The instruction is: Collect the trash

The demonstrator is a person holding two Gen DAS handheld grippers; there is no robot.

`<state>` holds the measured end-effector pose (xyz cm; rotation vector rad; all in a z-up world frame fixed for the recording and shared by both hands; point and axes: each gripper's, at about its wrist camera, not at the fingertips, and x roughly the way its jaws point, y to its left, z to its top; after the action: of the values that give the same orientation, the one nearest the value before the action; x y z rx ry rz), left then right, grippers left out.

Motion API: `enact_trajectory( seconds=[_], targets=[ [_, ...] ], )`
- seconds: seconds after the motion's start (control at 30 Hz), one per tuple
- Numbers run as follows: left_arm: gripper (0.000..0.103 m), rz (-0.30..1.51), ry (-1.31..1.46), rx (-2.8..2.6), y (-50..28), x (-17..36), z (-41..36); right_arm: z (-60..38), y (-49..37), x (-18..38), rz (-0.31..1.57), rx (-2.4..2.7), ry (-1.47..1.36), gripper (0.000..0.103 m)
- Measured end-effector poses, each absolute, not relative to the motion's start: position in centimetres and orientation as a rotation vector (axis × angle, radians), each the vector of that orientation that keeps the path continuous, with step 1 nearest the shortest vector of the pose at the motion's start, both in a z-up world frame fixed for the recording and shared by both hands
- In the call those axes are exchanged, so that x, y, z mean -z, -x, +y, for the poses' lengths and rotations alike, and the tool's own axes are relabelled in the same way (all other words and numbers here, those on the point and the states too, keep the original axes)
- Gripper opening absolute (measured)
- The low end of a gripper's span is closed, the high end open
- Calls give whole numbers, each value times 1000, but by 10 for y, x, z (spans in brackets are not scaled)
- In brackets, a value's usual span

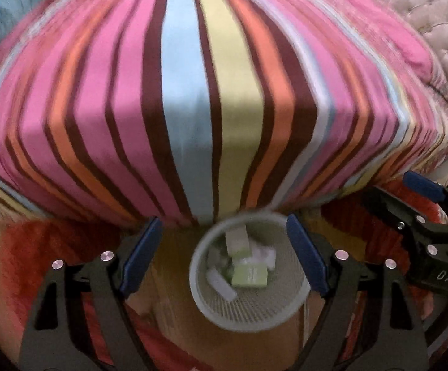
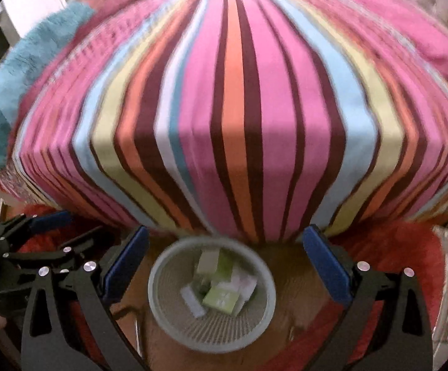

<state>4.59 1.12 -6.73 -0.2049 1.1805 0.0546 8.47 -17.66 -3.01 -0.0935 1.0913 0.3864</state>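
Bedroom setting, both views blurred by motion: striped bedspread (image 1: 193,92) in pink, orange, brown, pale blue and yellow fills the upper field and drops over the bed's edge; tufted headboard (image 1: 440,24) at far right; teal fuzzy throw (image 2: 32,49) at the left corner; red shag rug (image 2: 394,247) and wooden floor (image 1: 174,262) below. Item one: pale mesh wastebasket (image 1: 211,306), round, standing upright on the floor just beside the foot of the bed. Contents: several scraps of trash (image 1: 248,262), white, pale green and pinkish card or wrappers, lying loose inside; exact count not legible. Item two: your left gripper (image 1: 224,256), jaws wide apart, nothing between them. Item three: your right gripper (image 2: 225,269), jaws likewise wide apart and empty; it shows at the right edge of the left view, close alongside. Governing relation: the basket sits below and between each pair of jaws, slightly right of centre for the left and slightly left of centre for the right, so you hold both about equally near, flanking its opening. No loose trash is visible on the bedspread or the floor in either view; judged from that, collection looks largely done, and any further piece lies outside these views.
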Motion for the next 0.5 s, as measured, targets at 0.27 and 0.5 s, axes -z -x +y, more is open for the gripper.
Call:
enact_trajectory(
  seconds=[0.27,0.5],
  targets=[
    [81,956,144,-66,-45,18,15,-179,-86,-20,859,-416,100,95],
    [81,890,117,-59,-50,-12,20,-178,-83,-41,752,-423,133,95]
  ],
)
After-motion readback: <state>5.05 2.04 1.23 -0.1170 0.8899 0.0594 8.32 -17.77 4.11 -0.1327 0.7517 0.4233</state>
